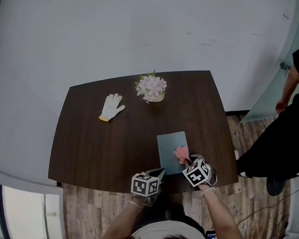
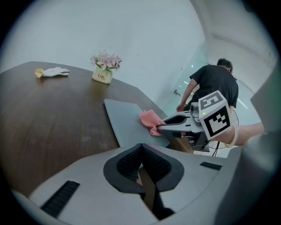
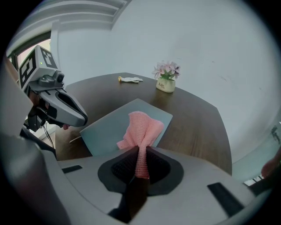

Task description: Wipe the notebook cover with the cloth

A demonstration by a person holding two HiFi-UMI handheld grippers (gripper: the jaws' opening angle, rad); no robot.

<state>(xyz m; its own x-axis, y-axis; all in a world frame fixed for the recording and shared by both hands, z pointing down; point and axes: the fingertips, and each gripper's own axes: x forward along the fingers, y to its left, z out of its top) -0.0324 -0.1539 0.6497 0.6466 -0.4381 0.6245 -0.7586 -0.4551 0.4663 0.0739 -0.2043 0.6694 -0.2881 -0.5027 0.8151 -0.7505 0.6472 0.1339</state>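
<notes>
Because the wiping needs the fabric pressed flat to the cover, the right hand-held gripper has its jaws closed on one bunched end of the pink knitted cloth. The rest of the cloth fans out ahead of the jaws and rests on the grey-blue rectangular notebook. Holding it by the tail seems meant to leave the broad part free to drag over the surface.

The notebook lies flat on the dark brown wooden bench, directly under and in front of this gripper, close to the bench's near edge. The cloth sits toward the notebook's near right part.

To the left of the right one, the left hand-held gripper has its jaws together with nothing seen between them. Its tip points at the notebook's near left corner, probably to steady the book against sliding. Whether it touches the cover cannot be told.

Well beyond both grippers, toward the far edge of the bench, stands a small cream pot, upright, holding a bunch of pale pink flowers. Further left of it a white work glove with a yellow cuff lies flat, well apart from the notebook.

Off to the right, past the bench, a person in dark clothes stands on the wood-plank floor.
</notes>
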